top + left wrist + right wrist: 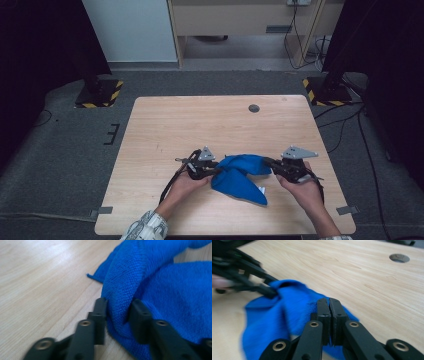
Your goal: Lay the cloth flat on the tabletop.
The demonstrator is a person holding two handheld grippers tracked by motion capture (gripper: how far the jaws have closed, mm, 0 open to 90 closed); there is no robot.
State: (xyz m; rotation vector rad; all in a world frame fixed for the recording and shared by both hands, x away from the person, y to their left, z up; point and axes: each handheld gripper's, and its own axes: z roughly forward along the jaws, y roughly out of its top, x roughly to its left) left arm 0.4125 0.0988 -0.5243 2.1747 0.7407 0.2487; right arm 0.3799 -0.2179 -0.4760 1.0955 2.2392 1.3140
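A blue cloth lies bunched on the wooden table, near its front edge, well short of the round hole. The left gripper sits at the cloth's left end, jaws partly apart with a fold of cloth between them. The right gripper at the cloth's right end is pinched tight, cloth edge caught between its jaws.
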